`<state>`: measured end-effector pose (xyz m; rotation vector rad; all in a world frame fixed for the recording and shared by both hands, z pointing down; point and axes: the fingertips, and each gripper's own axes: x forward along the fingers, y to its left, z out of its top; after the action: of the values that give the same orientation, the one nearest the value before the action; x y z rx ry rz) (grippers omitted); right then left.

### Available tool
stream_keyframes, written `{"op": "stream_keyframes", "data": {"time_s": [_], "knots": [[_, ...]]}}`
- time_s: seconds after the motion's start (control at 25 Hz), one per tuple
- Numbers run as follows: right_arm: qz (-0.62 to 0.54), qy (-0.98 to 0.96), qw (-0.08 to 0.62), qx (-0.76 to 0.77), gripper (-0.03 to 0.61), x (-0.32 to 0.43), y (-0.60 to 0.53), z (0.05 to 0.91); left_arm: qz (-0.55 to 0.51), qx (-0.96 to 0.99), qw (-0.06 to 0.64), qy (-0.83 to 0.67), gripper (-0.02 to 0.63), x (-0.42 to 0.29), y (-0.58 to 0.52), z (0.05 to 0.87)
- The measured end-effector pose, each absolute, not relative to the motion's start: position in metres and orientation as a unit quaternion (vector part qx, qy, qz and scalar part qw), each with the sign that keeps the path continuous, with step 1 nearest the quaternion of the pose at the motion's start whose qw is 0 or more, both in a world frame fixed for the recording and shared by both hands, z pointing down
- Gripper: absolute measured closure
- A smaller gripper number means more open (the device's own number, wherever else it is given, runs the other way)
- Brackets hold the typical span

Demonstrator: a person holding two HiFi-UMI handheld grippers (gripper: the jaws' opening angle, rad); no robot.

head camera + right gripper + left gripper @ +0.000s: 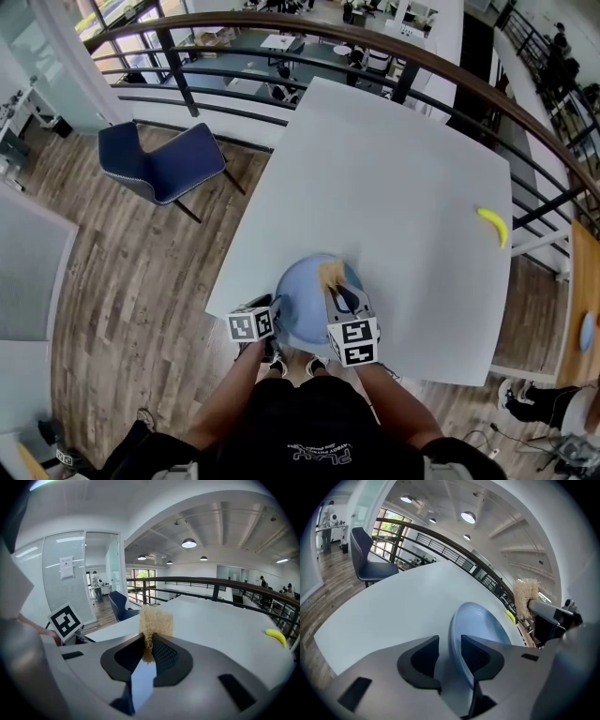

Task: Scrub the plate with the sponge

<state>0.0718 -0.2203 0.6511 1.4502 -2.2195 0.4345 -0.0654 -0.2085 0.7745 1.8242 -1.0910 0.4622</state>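
Note:
A light blue plate (305,292) is at the table's near edge. Its left rim (457,634) runs between the jaws of my left gripper (450,654), and a gap shows between the left pad and the rim, so the jaws stand open around it. My right gripper (149,648) is shut on a tan fibrous sponge (154,622). In the head view the sponge (330,273) hangs over the plate's right part, at the tip of the right gripper (335,286). The left gripper (277,309) is at the plate's left edge.
The white table (394,178) holds a yellow banana (494,225) at its far right. A dark blue chair (159,164) stands on the wood floor to the left. A curved railing (281,23) runs behind the table.

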Motion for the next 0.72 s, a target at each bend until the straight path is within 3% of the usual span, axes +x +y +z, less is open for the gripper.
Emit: {"op": "stream_keyframes", "data": {"time_s": [0.36, 0.72], "knots": [[0.138, -0.822, 0.200, 0.515, 0.522, 0.048, -0.240, 0.624, 0.176, 0.751, 0.420, -0.478, 0.463, -0.097, -0.225, 0.727], [0.085, -0.829, 0.168, 0.527, 0.522, 0.046, -0.270, 0.574, 0.085, 0.800, 0.342, -0.485, 0.465, -0.102, -0.280, 0.630]]}}
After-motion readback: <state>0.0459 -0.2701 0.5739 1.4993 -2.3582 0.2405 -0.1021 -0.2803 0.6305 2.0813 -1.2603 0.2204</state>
